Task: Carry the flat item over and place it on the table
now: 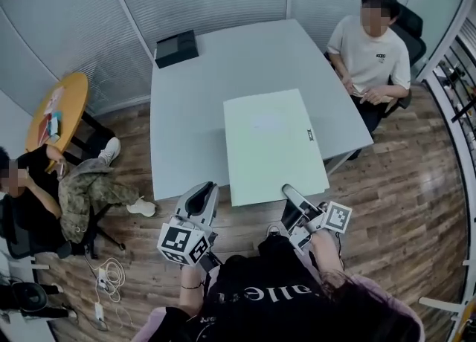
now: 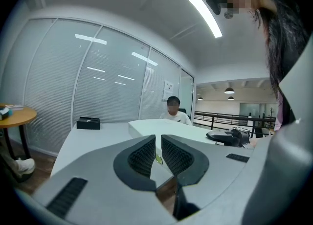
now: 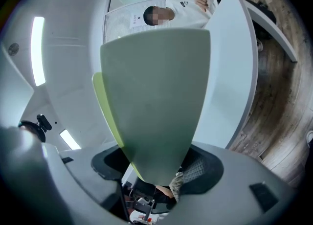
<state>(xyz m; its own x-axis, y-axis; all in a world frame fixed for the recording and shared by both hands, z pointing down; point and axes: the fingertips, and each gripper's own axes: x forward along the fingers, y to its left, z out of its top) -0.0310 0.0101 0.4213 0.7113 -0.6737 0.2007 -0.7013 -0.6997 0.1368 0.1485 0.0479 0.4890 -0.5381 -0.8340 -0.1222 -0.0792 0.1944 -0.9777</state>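
Observation:
A pale green flat mat (image 1: 271, 143) lies on the white table (image 1: 193, 95), with its near edge hanging over the table's front. My right gripper (image 1: 290, 193) is at the mat's near right corner. In the right gripper view the mat (image 3: 156, 97) runs between the jaws of this gripper (image 3: 156, 168), which is shut on it. My left gripper (image 1: 202, 193) hovers at the table's front edge, just left of the mat. Its jaws are nearly together in the left gripper view (image 2: 158, 146) and hold nothing. The mat (image 2: 161, 127) lies ahead of them.
A black box (image 1: 176, 48) sits at the table's far left corner. One person (image 1: 370, 50) sits at the far right side, another (image 1: 30, 199) on the left beside a round wooden table (image 1: 58, 110). Cables (image 1: 108, 277) lie on the wooden floor.

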